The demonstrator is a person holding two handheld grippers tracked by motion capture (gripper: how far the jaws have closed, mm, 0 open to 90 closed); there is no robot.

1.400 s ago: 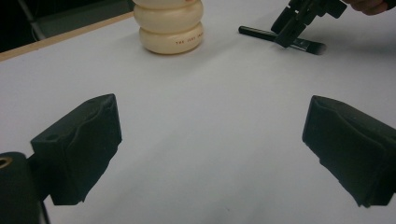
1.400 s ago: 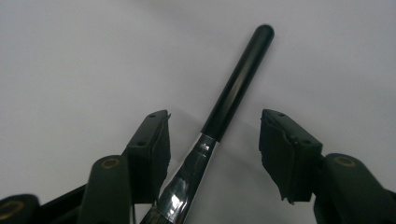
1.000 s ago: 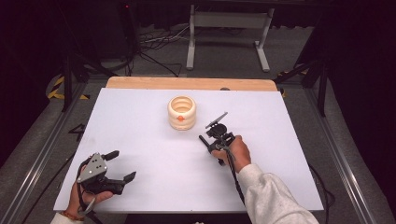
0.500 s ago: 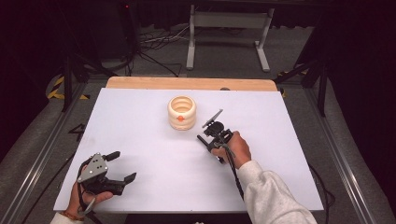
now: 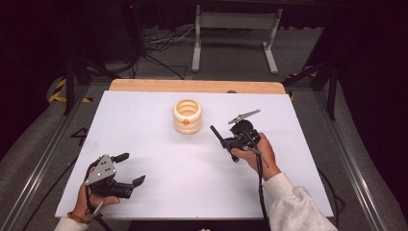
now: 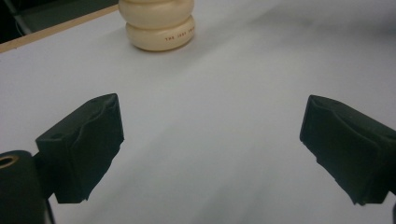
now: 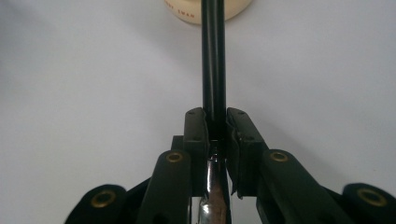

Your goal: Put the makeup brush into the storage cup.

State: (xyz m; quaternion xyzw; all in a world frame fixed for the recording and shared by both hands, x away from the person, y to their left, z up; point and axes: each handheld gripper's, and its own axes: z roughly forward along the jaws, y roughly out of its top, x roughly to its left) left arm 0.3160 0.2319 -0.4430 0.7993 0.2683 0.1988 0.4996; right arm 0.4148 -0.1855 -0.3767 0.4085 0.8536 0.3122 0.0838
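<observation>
The left gripper (image 5: 133,169) rested near the front left corner of the white table (image 5: 144,120), its jaws spread wide apart with nothing between them. A cream ribbed holder (image 5: 187,116) stood upright toward the back middle of the table, well apart from it. To the right, the right gripper (image 5: 226,141) had its jaws closed tight on a thin black rod (image 7: 213,56) whose tip pointed toward the holder's base
</observation>
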